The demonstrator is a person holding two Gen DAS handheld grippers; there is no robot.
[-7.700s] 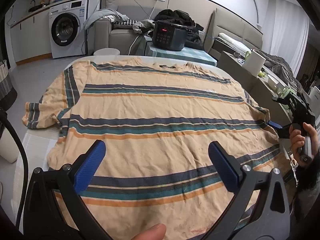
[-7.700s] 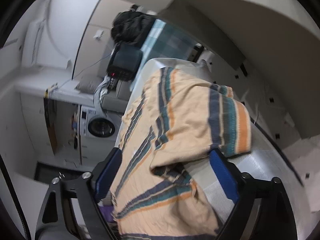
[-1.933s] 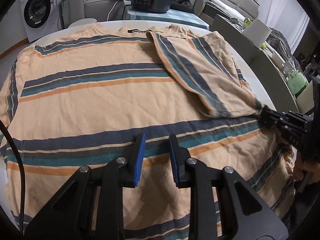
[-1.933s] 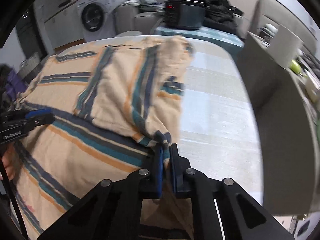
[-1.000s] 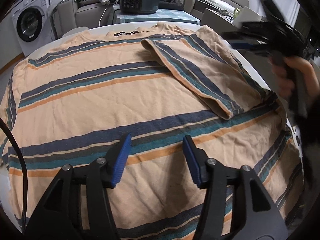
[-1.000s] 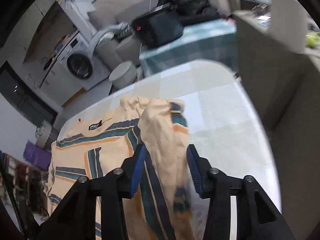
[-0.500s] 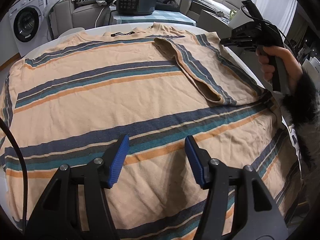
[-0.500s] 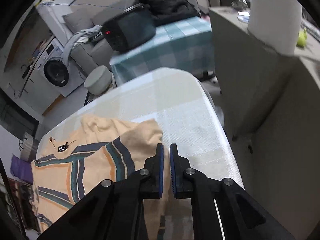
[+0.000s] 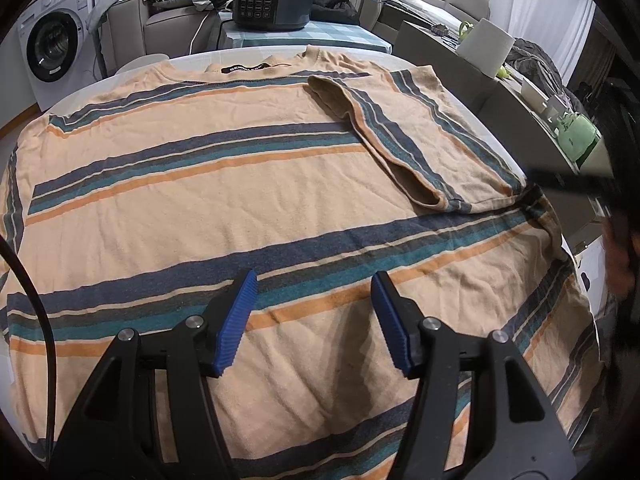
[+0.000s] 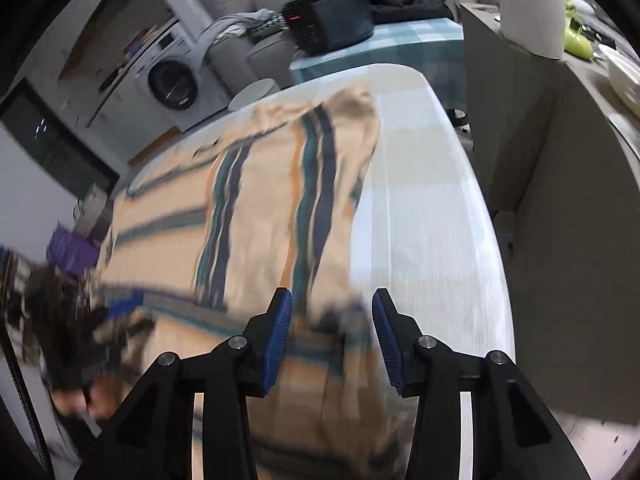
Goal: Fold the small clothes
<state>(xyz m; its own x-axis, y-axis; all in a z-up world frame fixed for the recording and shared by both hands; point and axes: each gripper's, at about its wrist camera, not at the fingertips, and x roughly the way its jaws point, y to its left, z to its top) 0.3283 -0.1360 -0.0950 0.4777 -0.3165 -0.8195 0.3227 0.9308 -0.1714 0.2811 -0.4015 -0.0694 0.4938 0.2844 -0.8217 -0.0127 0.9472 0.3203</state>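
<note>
A peach T-shirt (image 9: 224,200) with navy, teal and orange stripes lies flat on a white table (image 10: 424,184), collar at the far side. Its right sleeve (image 9: 412,140) is folded inward over the body. My left gripper (image 9: 314,320) is open and empty, held above the shirt's lower middle. My right gripper (image 10: 330,336) is open and empty above the shirt's right side (image 10: 288,216), near the folded sleeve's end; that view is motion-blurred. It shows as a dark blur at the right edge of the left wrist view (image 9: 580,182).
A black cooker (image 9: 272,0) sits on a checked table behind the shirt. A washing machine (image 9: 52,44) stands at far left, a sofa with clothes behind. A grey counter (image 9: 480,80) with a white lamp (image 9: 486,46) and green kettle (image 9: 576,136) runs along the right.
My right gripper has opened from shut and swung back down over the shirt's right side. My left gripper has stayed open and hardly moved. The sleeve stays folded.
</note>
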